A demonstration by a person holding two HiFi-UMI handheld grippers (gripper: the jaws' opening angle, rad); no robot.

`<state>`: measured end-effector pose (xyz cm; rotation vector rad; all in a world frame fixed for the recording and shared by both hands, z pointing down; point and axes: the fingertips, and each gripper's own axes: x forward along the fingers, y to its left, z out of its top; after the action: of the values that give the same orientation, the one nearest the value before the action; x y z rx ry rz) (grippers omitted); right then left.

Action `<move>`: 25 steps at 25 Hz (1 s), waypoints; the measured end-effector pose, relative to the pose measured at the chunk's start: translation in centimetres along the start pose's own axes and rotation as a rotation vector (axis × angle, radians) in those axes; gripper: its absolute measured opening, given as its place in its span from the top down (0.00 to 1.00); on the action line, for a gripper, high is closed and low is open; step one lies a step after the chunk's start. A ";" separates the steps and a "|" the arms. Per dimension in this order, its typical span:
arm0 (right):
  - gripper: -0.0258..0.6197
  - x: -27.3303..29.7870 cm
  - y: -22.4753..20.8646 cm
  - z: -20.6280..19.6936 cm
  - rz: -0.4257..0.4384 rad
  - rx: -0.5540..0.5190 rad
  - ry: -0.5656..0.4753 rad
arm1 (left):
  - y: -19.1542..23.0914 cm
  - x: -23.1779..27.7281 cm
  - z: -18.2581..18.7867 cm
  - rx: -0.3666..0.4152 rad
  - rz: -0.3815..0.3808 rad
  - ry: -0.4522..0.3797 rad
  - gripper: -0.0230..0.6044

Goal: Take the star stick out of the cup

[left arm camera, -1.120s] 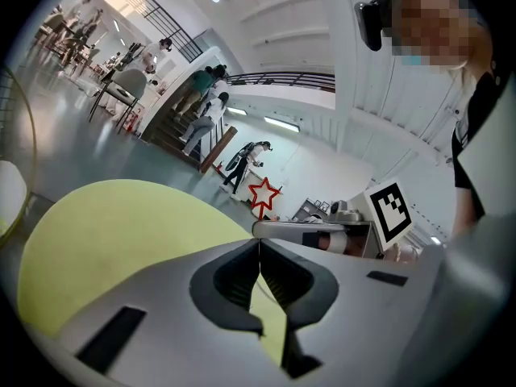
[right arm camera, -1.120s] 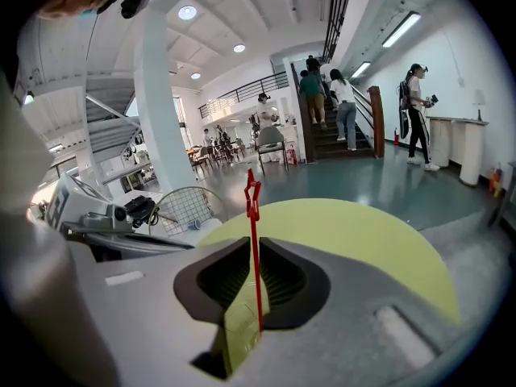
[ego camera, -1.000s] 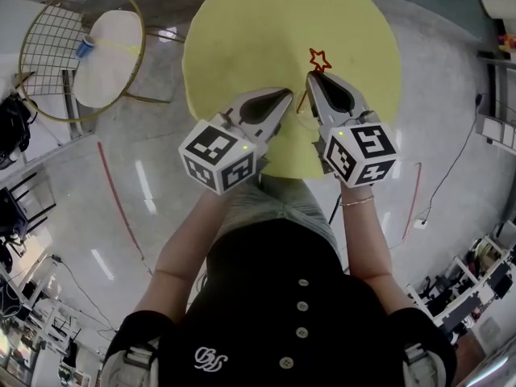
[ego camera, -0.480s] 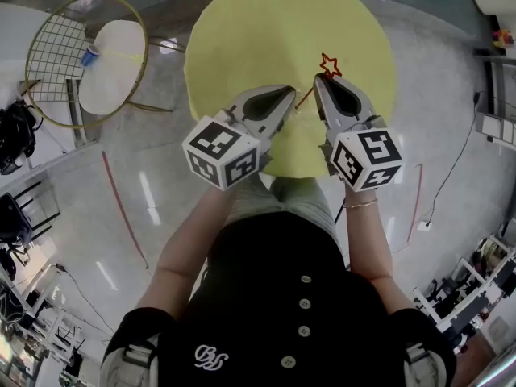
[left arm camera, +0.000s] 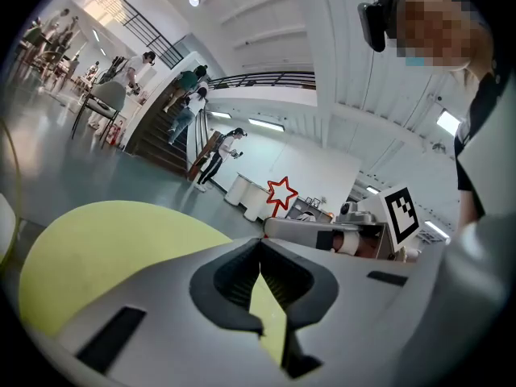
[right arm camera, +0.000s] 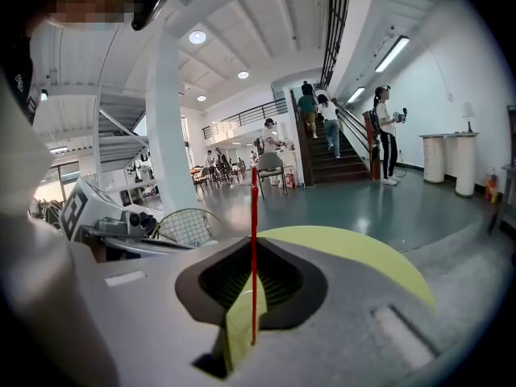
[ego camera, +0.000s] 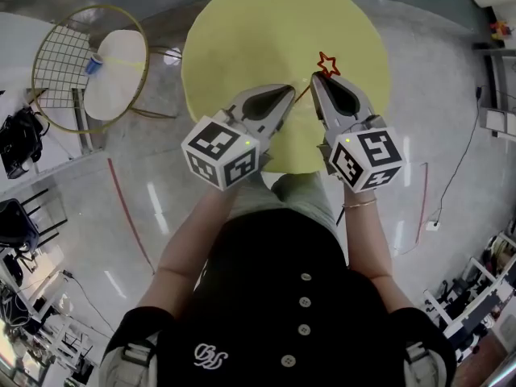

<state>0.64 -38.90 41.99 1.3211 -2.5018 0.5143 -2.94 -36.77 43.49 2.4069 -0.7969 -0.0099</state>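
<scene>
We see the right gripper (ego camera: 317, 81) clamped on the thin red shaft of the star stick (ego camera: 327, 63). In the right gripper view the shaft stands upright between the pads. In the head view the star sits just past the jaw tips, right of centre, above the yellow table (ego camera: 266, 22). The left gripper (ego camera: 282, 97) is closed on nothing, its tips just left of the stick's lower end. Compared with a second ago, the star lies a little further right and the stick leans more. Both grippers keep nearly the same places in the frame. The racket (ego camera: 64, 63) at upper left has drifted slightly down the frame.
</scene>
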 end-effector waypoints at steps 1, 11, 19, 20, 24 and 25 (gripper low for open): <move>0.93 -0.3 0.0 0.3 0.003 -0.003 -0.011 | -0.1 0.0 0.1 0.001 0.005 -0.004 0.94; 0.93 -3.2 -0.5 3.1 0.006 -0.007 -0.158 | -1.7 -0.8 1.5 0.047 0.025 -0.066 0.94; 0.93 -5.4 -0.5 6.7 0.004 -0.011 -0.273 | -4.7 -1.6 5.1 0.150 -0.014 -0.126 0.94; 0.93 -5.7 -0.5 7.2 0.009 -0.019 -0.285 | -5.4 -1.7 5.8 0.157 -0.032 -0.139 0.94; 0.93 -7.3 -0.6 9.2 0.028 -0.028 -0.346 | -6.9 -1.8 8.2 0.203 -0.047 -0.198 0.94; 0.93 -7.7 -0.6 9.6 0.032 -0.026 -0.361 | -7.0 -1.8 8.5 0.205 -0.045 -0.207 0.94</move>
<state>4.71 -37.63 30.44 1.4787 -2.8075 0.2654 -2.21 -35.92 32.38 2.6485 -0.8734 -0.2070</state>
